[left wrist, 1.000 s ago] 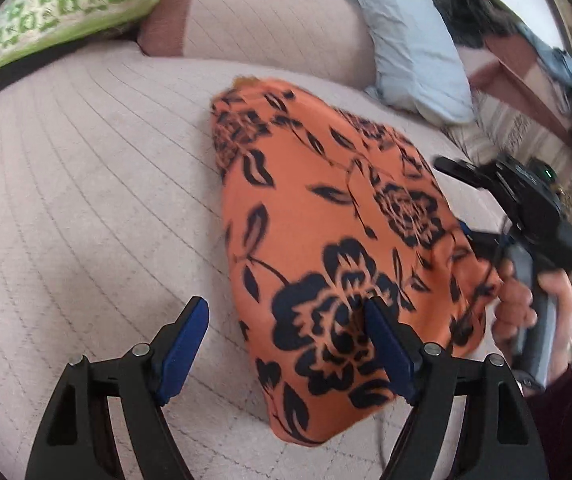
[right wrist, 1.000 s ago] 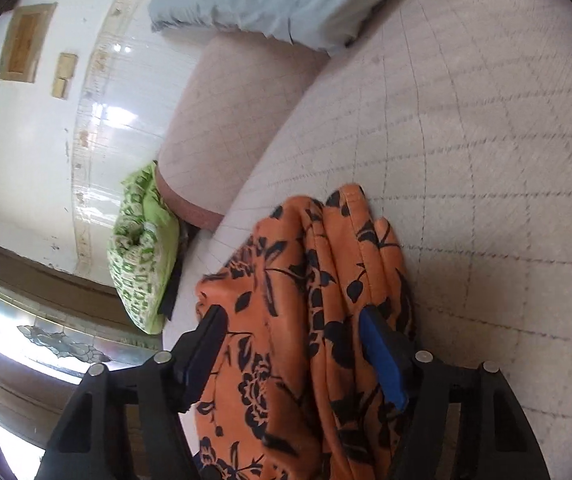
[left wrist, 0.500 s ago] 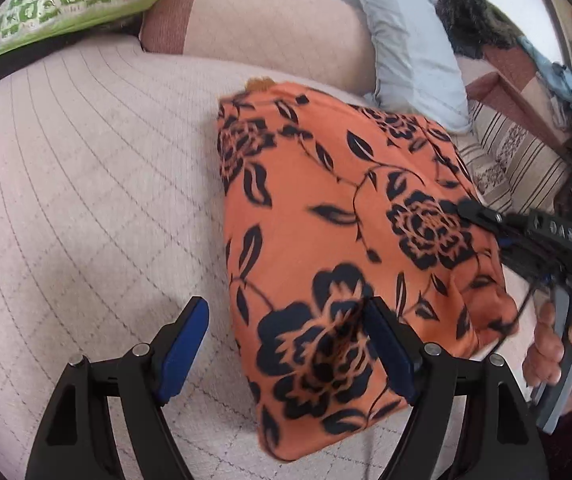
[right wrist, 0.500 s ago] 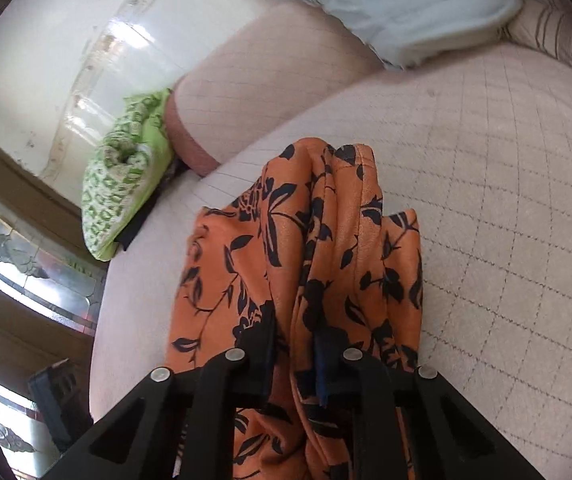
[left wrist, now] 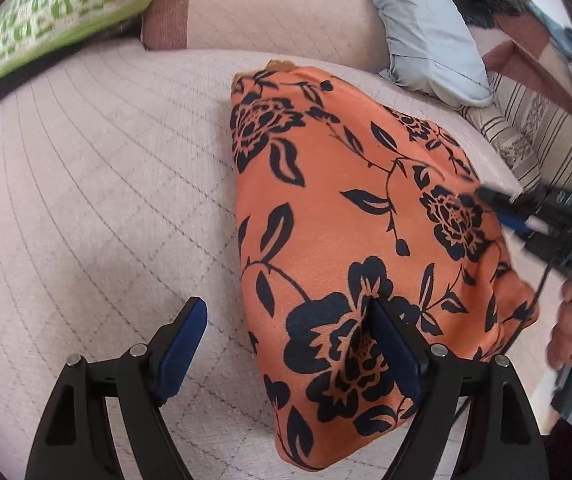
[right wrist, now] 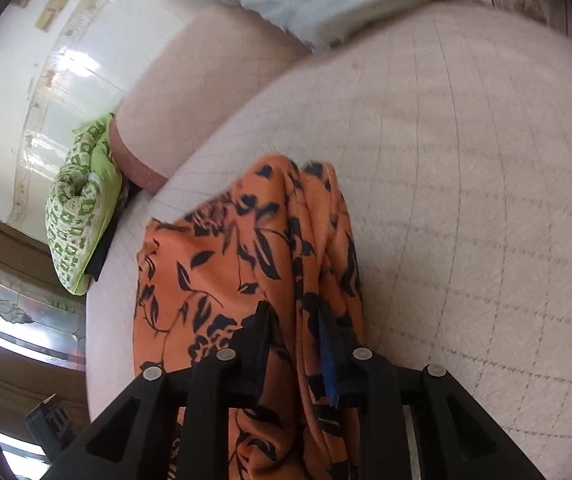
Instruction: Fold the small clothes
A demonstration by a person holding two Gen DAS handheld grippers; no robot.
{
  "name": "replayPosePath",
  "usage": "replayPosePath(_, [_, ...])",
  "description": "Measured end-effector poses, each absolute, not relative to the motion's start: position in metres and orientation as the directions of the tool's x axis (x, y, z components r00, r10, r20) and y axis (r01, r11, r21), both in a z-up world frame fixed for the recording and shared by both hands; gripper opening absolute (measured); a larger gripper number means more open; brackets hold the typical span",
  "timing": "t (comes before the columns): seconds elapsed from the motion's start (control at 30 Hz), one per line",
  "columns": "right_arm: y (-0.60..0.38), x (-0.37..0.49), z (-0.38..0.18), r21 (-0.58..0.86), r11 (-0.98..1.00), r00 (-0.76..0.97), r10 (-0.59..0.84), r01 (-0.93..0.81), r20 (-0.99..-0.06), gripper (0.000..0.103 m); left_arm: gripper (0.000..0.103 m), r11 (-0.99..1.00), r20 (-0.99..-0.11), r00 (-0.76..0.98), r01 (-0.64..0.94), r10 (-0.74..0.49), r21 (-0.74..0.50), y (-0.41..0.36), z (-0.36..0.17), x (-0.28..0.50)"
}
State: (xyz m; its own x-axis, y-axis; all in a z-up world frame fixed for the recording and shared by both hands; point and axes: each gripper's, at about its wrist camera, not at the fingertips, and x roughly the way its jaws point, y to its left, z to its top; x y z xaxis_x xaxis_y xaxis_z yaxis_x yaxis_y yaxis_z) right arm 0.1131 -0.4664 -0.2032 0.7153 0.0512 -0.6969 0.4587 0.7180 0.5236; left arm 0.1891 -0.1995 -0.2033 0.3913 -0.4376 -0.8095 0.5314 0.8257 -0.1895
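Observation:
An orange garment with black flowers [left wrist: 346, 220] lies on a pale quilted bedspread [left wrist: 86, 200]. My left gripper [left wrist: 284, 306] hovers low over its near end, open and still widening. One pad is above the cloth, the other above the bedspread, and neither presses on anything. In the right wrist view the garment [right wrist: 226, 264] is bunched into folds between the pads of my right gripper [right wrist: 293, 312]. Those jaws are easing apart, but the gathered cloth still fills the gap. From the left wrist view the right gripper [left wrist: 498, 208] holds the garment's right edge raised.
A green patterned pillow [left wrist: 46, 8] lies at the far left, beside a pink bolster [left wrist: 278, 8]. A light blue pillow [left wrist: 418, 28] and a striped cushion [left wrist: 526, 136] sit at the far right. A hand [left wrist: 570, 328] grips the right tool's handle.
The right gripper's jaws came together on the bunched cloth, then rose and rolled, lifting the garment's right side. The left gripper shifted only slightly.

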Motion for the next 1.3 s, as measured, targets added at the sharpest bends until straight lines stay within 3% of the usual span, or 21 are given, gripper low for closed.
replayPosePath(0.17, [-0.463,0.1,-0.174,0.498,0.743,0.796,-0.077,0.447,-0.6,0.026,0.084,0.828,-0.808,0.416,0.54,-0.417,-0.149,-0.206,-0.2,0.19])
replayPosePath(0.33, [-0.458,0.106,-0.173,0.556,0.758,0.831,0.032,0.342,-0.555,0.026,0.084,0.83,-0.805,0.433,0.543,-0.406,-0.127,-0.211,-0.196,0.188])
replayPosePath(0.43, [-0.447,0.121,-0.186,0.562,0.771,0.795,0.122,0.301,-0.594,0.026,0.085,0.831,-0.804,0.438,0.544,-0.402,-0.12,-0.216,-0.197,0.191])
replayPosePath(0.57, [-0.449,0.147,-0.229,0.516,0.765,0.671,0.152,0.385,-0.726,0.024,0.085,0.829,-0.807,0.427,0.544,-0.407,-0.13,-0.219,-0.2,0.194])
replayPosePath(0.63, [-0.46,0.146,-0.236,0.592,0.707,0.699,0.195,0.386,-0.688,0.024,0.085,0.831,-0.807,0.429,0.541,-0.405,-0.129,-0.217,-0.2,0.194])
replayPosePath(0.87, [-0.466,0.152,-0.219,0.639,0.653,0.705,0.221,0.406,-0.674,0.024,0.089,0.835,-0.815,0.41,0.529,-0.41,-0.154,-0.214,-0.204,0.199])
replayPosePath(1.1, [-0.482,0.197,-0.21,0.642,0.628,0.706,0.2,0.44,-0.68,0.024,0.089,0.832,-0.819,0.392,0.527,-0.419,-0.173,-0.217,-0.206,0.205])
replayPosePath(1.23, [-0.487,0.234,-0.236,0.582,0.659,0.638,0.196,0.477,-0.744,0.031,0.089,0.831,-0.82,0.388,0.528,-0.421,-0.177,-0.218,-0.208,0.205])
replayPosePath(1.3, [-0.489,0.241,-0.241,0.597,0.654,0.655,0.2,0.465,-0.729,0.031,0.089,0.833,-0.821,0.39,0.526,-0.417,-0.174,-0.218,-0.21,0.205])
